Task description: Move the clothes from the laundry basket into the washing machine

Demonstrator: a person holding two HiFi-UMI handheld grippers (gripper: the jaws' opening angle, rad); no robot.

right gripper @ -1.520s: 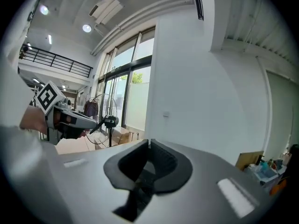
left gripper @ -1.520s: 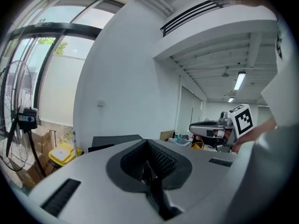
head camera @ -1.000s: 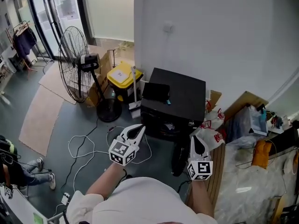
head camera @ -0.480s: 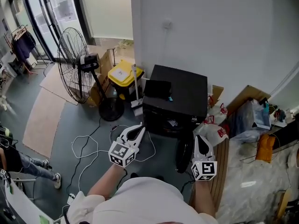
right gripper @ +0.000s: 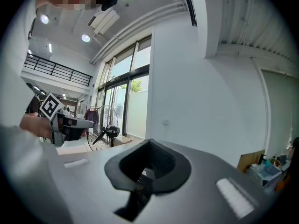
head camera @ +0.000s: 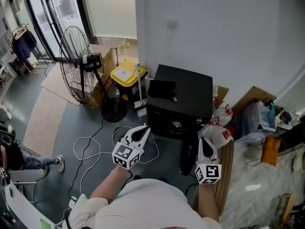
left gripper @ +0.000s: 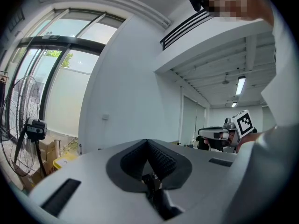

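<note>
**Change noted:** Against the picture from 1 second ago, the 2 grippers hold almost the same station in front of the chest. Only the head view has drifted a little, and a bystander's legs (head camera: 31, 162), far off the left gripper's outer side, have shifted along the floor. Judgement: no handling is under way at this moment, and nothing bearing on the task has altered.

**Tool state:** The left gripper (head camera: 142, 130) has its jaws pressed together with nothing between them. The right gripper (head camera: 204, 144) is likewise closed on nothing. Both point level toward the white wall.

**Task items:** No clothes, laundry basket or washing machine can be identified in any view.
- Ahead of both jaw tips and below them stands a black cabinet (head camera: 186, 92); whether it is an appliance I cannot tell.
- Ahead and to the left gripper's left are a yellow bin (head camera: 125, 74) and a floor fan (head camera: 75, 63).
- Loose cables (head camera: 88, 147) lie on the floor below that gripper.
- Plastic bags (head camera: 220, 133) sit just beyond the right gripper's tip.
</note>
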